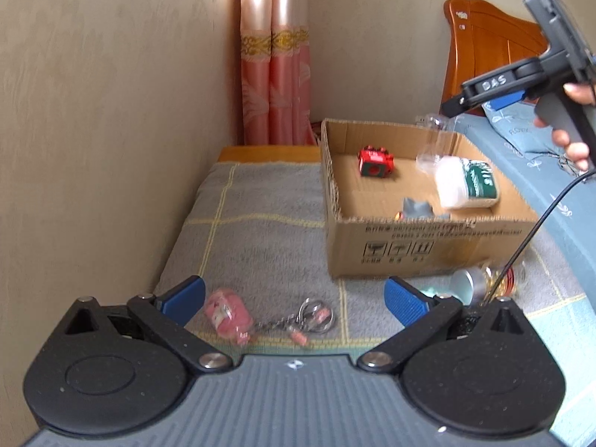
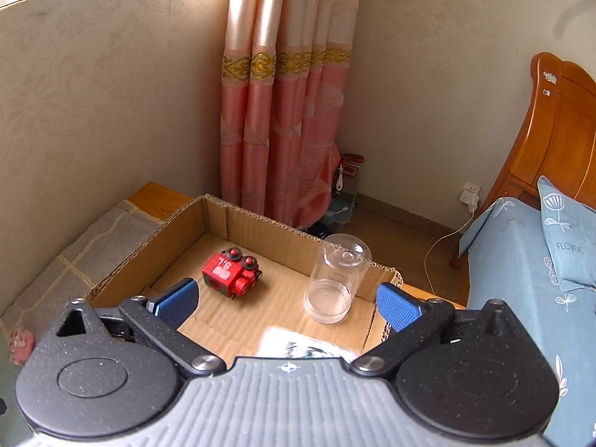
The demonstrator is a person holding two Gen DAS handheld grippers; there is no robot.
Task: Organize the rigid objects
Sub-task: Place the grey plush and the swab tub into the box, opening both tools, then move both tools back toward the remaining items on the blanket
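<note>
While left fingers [image 1: 294, 300] gape, pink keychain [image 1: 229, 314] between — untouched.

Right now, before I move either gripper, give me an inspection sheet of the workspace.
Surface: grey checked blanket.
Job's things: cardboard box holds red toy, clear cup, white bottle, grey piece; pink keychain and jar lie outside.
Clutter: nothing seen.
Grippers: left gripper open, empty; right gripper open above box.
Cables: black cable; white charger cable.
Surroundings: curtain, headboard, pillow.
</note>
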